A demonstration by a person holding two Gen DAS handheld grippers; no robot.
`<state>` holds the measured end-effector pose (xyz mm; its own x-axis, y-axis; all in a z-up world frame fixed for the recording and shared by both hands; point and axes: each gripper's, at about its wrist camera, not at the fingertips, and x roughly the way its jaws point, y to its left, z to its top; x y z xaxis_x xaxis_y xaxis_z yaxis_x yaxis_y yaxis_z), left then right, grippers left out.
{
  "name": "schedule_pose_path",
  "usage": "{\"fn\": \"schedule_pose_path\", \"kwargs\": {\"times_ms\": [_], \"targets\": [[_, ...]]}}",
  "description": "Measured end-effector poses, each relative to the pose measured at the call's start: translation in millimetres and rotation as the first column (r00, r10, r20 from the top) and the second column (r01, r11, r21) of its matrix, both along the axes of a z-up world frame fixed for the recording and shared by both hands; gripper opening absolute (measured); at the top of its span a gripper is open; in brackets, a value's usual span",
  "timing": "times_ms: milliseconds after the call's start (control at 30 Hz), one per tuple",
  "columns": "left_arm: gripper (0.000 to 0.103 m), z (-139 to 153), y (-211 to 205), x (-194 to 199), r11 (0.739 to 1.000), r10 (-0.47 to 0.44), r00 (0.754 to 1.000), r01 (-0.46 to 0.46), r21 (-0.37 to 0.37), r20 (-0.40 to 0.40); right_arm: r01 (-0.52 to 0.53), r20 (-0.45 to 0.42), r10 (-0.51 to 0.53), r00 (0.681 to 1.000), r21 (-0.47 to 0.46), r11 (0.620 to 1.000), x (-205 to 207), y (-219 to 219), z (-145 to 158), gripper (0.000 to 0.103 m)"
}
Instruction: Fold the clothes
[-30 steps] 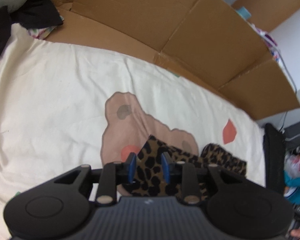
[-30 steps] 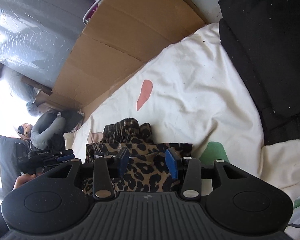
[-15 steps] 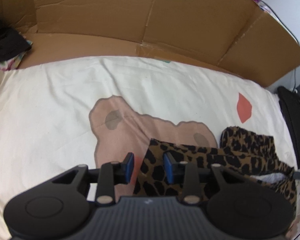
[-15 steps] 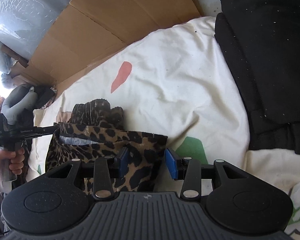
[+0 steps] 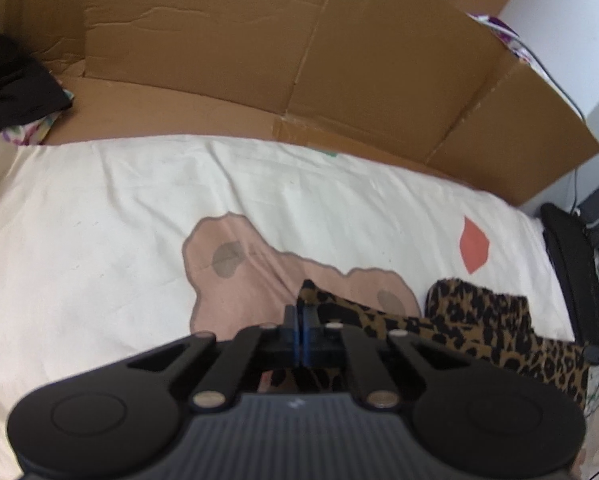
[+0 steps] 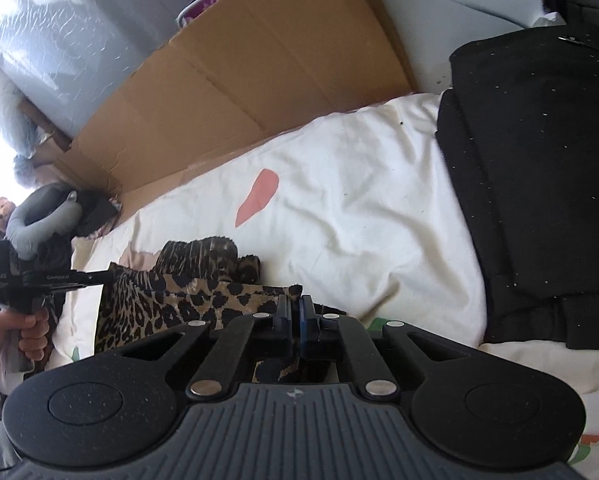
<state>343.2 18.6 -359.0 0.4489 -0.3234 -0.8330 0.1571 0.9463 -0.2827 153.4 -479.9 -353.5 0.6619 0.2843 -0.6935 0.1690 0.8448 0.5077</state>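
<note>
A leopard-print garment (image 5: 479, 320) lies on the cream bed sheet (image 5: 119, 208), over a printed bear. My left gripper (image 5: 300, 316) is shut on its left corner, and a tip of cloth sticks up past the blue pads. In the right wrist view the same garment (image 6: 187, 300) stretches leftward from my right gripper (image 6: 295, 308), which is shut on its right corner. There the left gripper (image 6: 111, 278) also shows, pinching the far corner, with a hand (image 6: 23, 332) on its handle. The part of the garment under each gripper body is hidden.
Flattened cardboard (image 5: 299, 60) stands along the far side of the bed. A stack of black folded clothing (image 6: 539, 184) lies on the sheet to the right of my right gripper. Dark clothes (image 5: 15, 92) lie at the far left corner, and clutter sits beyond the bed's right end.
Both grippers' jaws have closed from open onto the top corners of the leopard garment. The garment's upper edge is now pulled out between them.
</note>
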Motion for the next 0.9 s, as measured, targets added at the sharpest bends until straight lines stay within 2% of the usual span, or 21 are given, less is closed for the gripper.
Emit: {"fn": "schedule_pose_path", "kwargs": {"times_ms": [133, 300, 400, 500, 567, 633, 733, 900], "targets": [[0.002, -5, -2, 3, 1.000, 0.014, 1.000, -0.014, 0.002, -0.007, 0.012, -0.024, -0.013, 1.000, -0.009, 1.000, 8, 0, -9, 0.001], [0.003, -16, -13, 4, 0.999, -0.008, 1.000, 0.009, 0.052, -0.014, 0.007, -0.063, -0.009, 0.998, -0.040, 0.999, 18, 5, -27, 0.001], [0.009, -18, -16, 4, 0.997, -0.019, 1.000, 0.020, 0.074, -0.013, -0.005, -0.082, 0.000, 0.997, -0.061, 0.998, 21, 11, -31, 0.001], [0.020, -17, -18, 3, 0.996, -0.024, 1.000, 0.025, 0.088, -0.012, -0.011, -0.102, 0.003, 0.995, -0.081, 0.997, 21, 15, -29, 0.005], [0.023, -18, -19, 2, 0.996, -0.035, 0.999, 0.036, 0.078, -0.021, -0.016, -0.099, 0.007, 0.995, -0.099, 0.995, 19, 16, -26, 0.021], [0.028, -20, -23, 0, 0.994, -0.048, 0.999, 0.049, 0.102, -0.012, -0.019, -0.095, 0.008, 0.995, -0.116, 0.993, 18, 18, -24, 0.034], [0.031, -24, -30, 0, 0.988, -0.065, 0.998, 0.066, 0.140, -0.008, -0.020, -0.118, 0.005, 0.993, -0.121, 0.992, 20, 19, -29, 0.036], [0.033, -30, -39, 0, 0.983, -0.084, 0.997, 0.083, 0.162, 0.000, -0.054, -0.156, 0.030, 0.987, -0.156, 0.986, 27, 32, -39, 0.038]]}}
